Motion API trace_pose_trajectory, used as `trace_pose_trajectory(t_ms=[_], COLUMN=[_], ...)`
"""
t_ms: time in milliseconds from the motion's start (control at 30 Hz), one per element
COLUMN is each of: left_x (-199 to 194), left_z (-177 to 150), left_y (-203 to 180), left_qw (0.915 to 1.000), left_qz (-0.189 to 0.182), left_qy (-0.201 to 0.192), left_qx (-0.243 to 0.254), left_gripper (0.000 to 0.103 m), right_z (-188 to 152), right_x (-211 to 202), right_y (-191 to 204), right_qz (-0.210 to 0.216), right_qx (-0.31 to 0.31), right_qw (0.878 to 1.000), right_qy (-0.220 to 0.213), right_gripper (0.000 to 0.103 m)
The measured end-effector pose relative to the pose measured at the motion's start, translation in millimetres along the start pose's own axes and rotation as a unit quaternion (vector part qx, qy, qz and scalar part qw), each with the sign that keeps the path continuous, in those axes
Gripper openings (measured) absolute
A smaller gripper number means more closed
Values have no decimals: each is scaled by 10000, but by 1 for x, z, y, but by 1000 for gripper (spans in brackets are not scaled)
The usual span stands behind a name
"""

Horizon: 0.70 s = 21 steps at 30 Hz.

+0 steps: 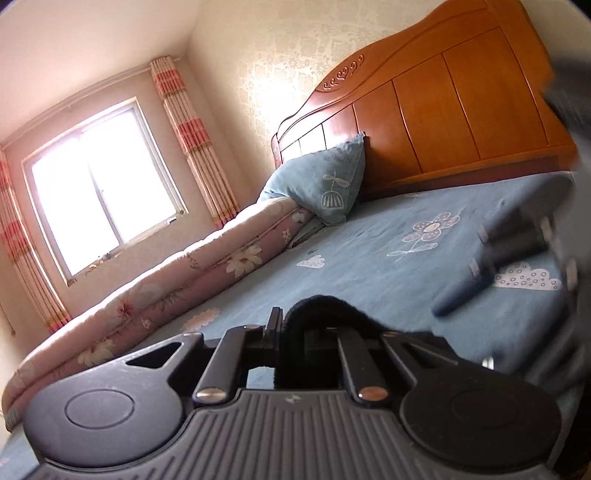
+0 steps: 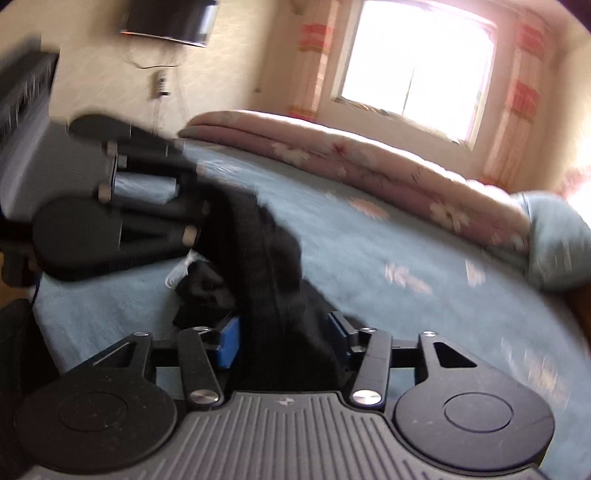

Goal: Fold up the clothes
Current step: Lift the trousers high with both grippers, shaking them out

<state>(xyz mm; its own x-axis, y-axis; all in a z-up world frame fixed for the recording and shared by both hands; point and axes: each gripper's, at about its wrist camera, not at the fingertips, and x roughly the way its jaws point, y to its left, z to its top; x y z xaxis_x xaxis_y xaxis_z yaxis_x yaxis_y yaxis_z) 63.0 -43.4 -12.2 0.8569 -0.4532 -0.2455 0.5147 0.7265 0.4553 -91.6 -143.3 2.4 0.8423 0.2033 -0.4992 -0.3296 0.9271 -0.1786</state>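
A black garment [image 2: 269, 266] hangs stretched between my two grippers above the blue bedsheet [image 2: 388, 236]. In the left wrist view my left gripper [image 1: 299, 332] is shut on a fold of the black garment [image 1: 325, 306], which bulges up between its fingers. In the right wrist view my right gripper [image 2: 284, 332] has the black cloth running between its blue pads [image 2: 229, 341], jaws closed on it. The left gripper also shows in the right wrist view [image 2: 199, 218], at the left, gripping the cloth's other end. The right gripper shows blurred at the right of the left wrist view [image 1: 461, 284].
A folded pink floral quilt [image 1: 166, 288] lies along the bed's far side. A blue pillow [image 1: 321, 184] leans on the wooden headboard [image 1: 443, 110]. A window [image 1: 103, 203] with striped curtains stands beyond. A wall-mounted TV [image 2: 170, 18] hangs opposite.
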Motion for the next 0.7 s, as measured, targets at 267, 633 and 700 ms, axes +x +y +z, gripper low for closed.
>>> trace_pose_trajectory(t_ms=[267, 633, 700], left_x=[1, 10, 9], left_z=[27, 56, 59], left_y=[8, 30, 32], left_qw=[9998, 9982, 9982], left_qz=[151, 450, 436], left_qy=[-124, -391, -410], left_qx=[-46, 90, 84], left_gripper=[8, 8, 8], right_z=[-38, -63, -67], right_x=[32, 34, 41], right_y=[28, 37, 41], right_qz=[-792, -953, -1257], right_qx=[640, -358, -747], right_qw=[9948, 9948, 9892], right_qy=[23, -30, -60], right_gripper=[63, 71, 71])
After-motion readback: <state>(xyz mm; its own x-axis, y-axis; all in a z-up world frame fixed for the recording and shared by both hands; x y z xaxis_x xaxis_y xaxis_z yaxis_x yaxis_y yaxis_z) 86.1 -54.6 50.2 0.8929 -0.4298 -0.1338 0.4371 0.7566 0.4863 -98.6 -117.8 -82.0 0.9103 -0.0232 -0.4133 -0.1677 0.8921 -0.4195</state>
